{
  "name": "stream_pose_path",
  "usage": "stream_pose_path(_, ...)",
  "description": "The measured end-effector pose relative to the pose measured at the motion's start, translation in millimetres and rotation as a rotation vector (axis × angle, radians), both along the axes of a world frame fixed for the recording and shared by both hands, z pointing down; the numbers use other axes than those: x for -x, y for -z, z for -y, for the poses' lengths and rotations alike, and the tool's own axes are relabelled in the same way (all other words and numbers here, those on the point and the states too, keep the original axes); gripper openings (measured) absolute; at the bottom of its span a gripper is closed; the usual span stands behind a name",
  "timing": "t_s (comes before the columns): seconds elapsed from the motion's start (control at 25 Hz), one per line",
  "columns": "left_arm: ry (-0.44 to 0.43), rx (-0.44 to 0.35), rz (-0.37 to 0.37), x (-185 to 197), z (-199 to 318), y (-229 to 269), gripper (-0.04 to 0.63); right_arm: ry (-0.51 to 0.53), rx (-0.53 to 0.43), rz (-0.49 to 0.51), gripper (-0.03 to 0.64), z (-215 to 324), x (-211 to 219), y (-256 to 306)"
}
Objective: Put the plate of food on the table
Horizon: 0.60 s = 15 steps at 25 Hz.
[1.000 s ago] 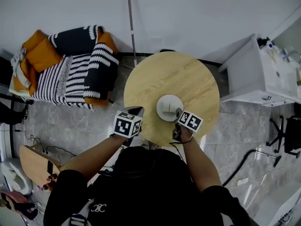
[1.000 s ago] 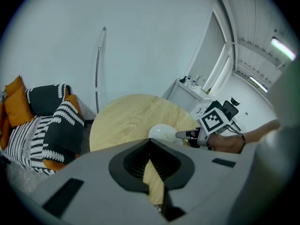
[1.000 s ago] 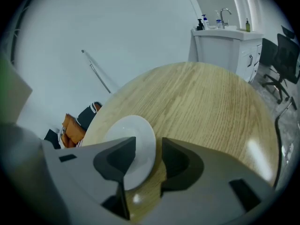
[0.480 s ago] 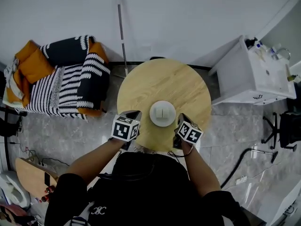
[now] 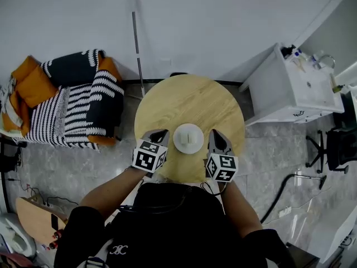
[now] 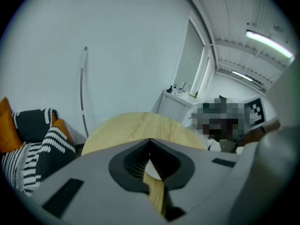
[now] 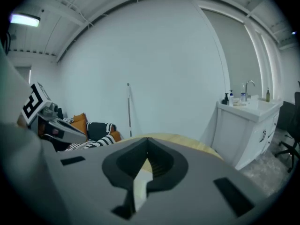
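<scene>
A round, light wooden table (image 5: 189, 96) with a smooth, faintly grained top stands on a grey marbled tile floor (image 5: 273, 149), close to a plain white wall. To its left is a seat draped in black-and-white striped fabric with orange cushions (image 5: 72, 99). To its right is a white cabinet with a sink and bottles on top (image 5: 284, 88), and a thin pale pole (image 5: 135, 32) leans against the wall. The small round white plate (image 5: 188, 138) sits on the table's near half and holds pale, flat pieces of food (image 5: 189, 133) whose kind cannot be made out. The left gripper (image 5: 160, 134) and the right gripper (image 5: 214, 134) flank the plate, each just beside it without touching. Both have their jaws pressed together at the tips with nothing between them.
</scene>
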<state>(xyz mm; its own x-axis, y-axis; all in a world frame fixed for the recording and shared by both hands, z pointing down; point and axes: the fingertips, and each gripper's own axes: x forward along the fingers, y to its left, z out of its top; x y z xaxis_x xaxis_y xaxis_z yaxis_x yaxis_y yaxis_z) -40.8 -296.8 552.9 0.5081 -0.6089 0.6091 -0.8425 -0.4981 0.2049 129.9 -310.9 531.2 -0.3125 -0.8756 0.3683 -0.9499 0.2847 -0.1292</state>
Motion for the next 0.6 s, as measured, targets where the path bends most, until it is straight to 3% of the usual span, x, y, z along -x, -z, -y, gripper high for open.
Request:
stream_pose_path(0.28,-0.026,-0.124,-0.027,-9,12,40,0.005,0.026,-0.189,0.031,0.008,-3,15,77)
stream_pose_path(0.44,-0.041,-0.203,-0.017,-14,21,63,0.005,0.044,-0.290,0.000,0.008,-2,20,113)
stream_pose_path(0.6,-0.045,-0.235,-0.031,-15,24,75,0.005,0.072,-0.337,-0.041,0.008,-3,31,125)
